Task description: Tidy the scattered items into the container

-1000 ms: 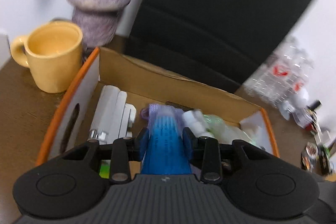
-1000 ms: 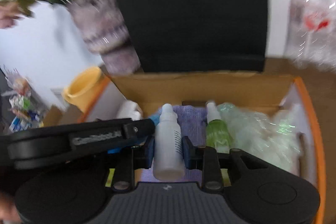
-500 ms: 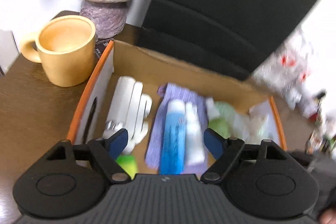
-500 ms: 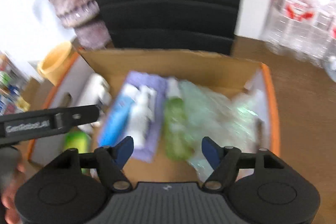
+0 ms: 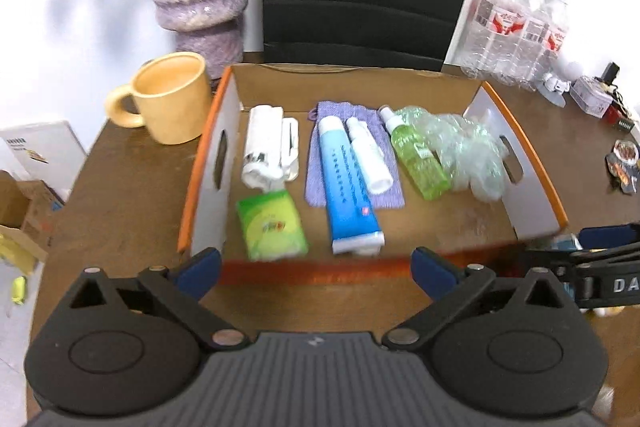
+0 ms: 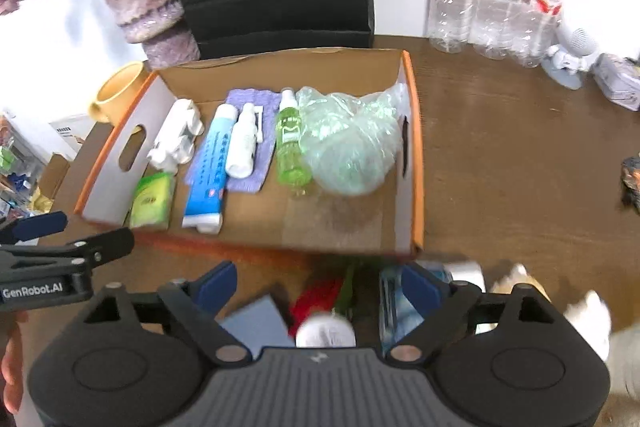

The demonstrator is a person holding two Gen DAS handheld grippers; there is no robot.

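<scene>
Now both grippers have pulled back from the cardboard box: the left gripper and right gripper hang spread wide and empty. Farther in, the blue tube and white bottle, pinched a second ago, lie side by side on a purple cloth inside it.

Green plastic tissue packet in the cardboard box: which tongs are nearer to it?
Left. The left tongs hover just in front of the green plastic tissue packet; the right tongs are farther off to its right.
</scene>
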